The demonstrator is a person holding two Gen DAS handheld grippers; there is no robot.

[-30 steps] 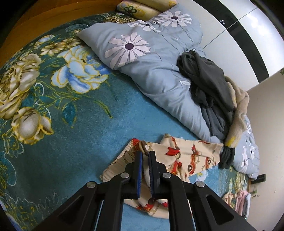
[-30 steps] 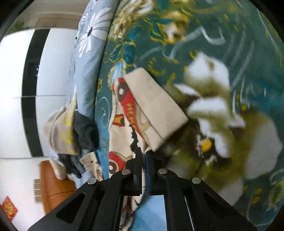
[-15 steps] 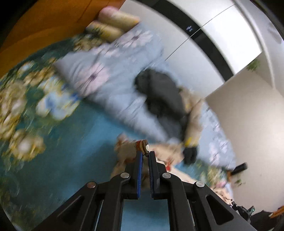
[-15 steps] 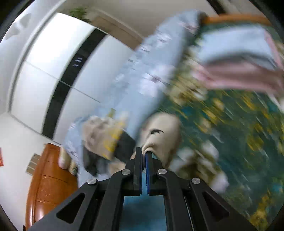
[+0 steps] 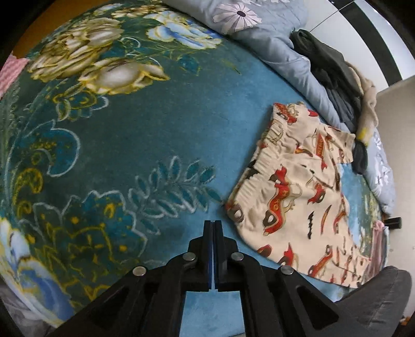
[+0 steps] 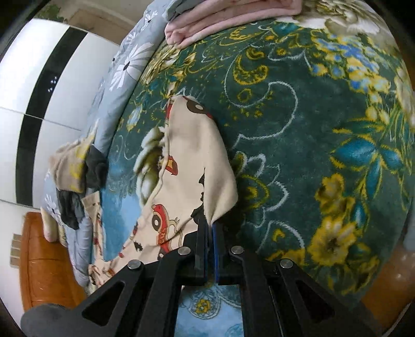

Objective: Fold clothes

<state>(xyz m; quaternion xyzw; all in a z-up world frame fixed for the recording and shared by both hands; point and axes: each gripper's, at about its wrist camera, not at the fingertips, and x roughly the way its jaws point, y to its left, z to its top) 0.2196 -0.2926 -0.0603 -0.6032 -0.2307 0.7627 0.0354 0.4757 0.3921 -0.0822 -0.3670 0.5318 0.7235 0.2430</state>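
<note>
Cream pants with red cartoon cars (image 5: 301,191) lie spread on the teal floral blanket (image 5: 135,134), waistband at the upper left. My left gripper (image 5: 213,224) is shut and empty, just left of the pants' near edge. My right gripper (image 6: 209,224) is shut on a cuff of the same pants (image 6: 197,155), holding that end a little above the blanket.
A light blue daisy duvet (image 5: 259,33) with a dark grey and beige clothes pile (image 5: 334,72) lies along the far side. Folded pink and blue clothes (image 6: 220,20) sit on the blanket at the top of the right wrist view. A wooden headboard (image 6: 41,259) stands at left.
My left gripper let go of the pants and now sits beside them, shut. The pants went from bunched to laid out flat. My right gripper swung around and still holds the cuff.
</note>
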